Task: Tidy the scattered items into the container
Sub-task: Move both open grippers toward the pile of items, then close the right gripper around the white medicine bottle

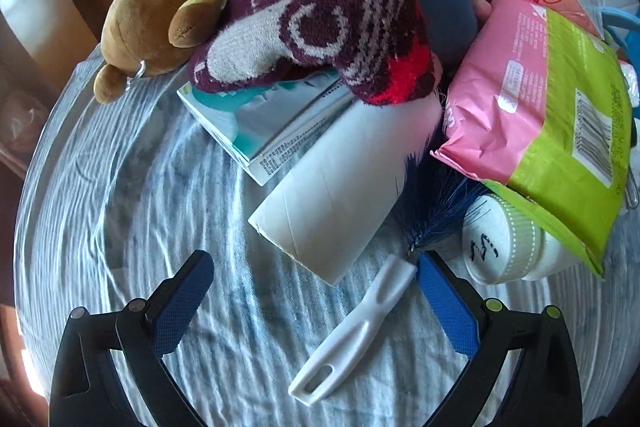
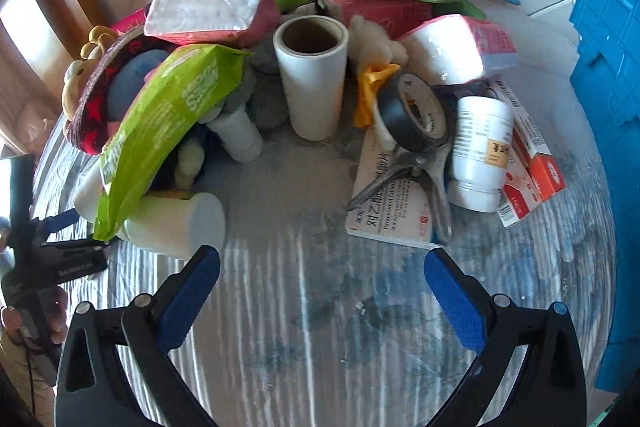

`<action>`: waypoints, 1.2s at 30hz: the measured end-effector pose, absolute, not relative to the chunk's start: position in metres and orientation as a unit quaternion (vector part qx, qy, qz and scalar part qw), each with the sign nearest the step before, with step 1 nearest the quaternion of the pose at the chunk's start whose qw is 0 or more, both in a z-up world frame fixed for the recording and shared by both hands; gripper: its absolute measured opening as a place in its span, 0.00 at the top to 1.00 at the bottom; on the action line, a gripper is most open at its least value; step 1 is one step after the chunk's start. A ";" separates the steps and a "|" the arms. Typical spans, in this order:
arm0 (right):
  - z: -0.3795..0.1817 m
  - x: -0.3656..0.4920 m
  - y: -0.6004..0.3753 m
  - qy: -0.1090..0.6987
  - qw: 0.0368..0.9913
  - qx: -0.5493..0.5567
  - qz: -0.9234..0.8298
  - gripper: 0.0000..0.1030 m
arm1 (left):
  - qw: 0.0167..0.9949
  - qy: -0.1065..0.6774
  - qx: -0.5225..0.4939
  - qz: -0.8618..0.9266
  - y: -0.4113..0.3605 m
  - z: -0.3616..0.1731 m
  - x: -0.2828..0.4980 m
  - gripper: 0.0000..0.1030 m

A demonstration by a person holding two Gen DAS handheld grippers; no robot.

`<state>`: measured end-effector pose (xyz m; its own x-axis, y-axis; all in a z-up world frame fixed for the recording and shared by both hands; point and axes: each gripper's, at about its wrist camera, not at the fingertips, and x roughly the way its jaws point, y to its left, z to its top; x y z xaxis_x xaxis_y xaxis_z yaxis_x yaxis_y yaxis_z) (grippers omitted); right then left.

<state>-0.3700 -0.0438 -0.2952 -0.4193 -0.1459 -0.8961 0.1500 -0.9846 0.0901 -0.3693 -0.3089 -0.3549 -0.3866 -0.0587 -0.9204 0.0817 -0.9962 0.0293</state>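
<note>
Left claw [image 1: 312,267] sitting spread, white brush handle [image 1: 352,331] lying between fingers, touching right pad. Right claw [image 2: 322,265] hovering spread above bench [image 2: 304,307].

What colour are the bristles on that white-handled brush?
Dark blue bristles, best seen in the left wrist view.

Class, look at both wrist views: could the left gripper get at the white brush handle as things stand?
Probably yes. The left gripper is open, and the white brush handle lies bare on the cloth between its fingers, beside the blue pad; nothing covers it.
</note>
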 end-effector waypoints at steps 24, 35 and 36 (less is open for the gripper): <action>-0.322 -0.372 -0.129 -0.005 0.151 0.547 -0.823 0.00 | -0.009 0.007 0.542 -0.840 -0.288 -0.346 -0.336 0.62; -0.318 -0.330 -0.088 0.028 0.157 0.594 -0.789 0.22 | -0.023 0.045 0.562 -0.826 -0.293 -0.337 -0.297 0.73; -0.318 -0.326 -0.084 0.027 0.150 0.594 -0.790 0.22 | -0.023 0.043 0.562 -0.826 -0.292 -0.334 -0.293 0.71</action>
<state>-0.3264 -0.0838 -0.3178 -0.2508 -0.2041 -0.9463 0.2687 -0.9538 0.1345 -0.2930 -0.2924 -0.3341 -0.3674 0.0864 -0.9260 0.0094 -0.9953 -0.0966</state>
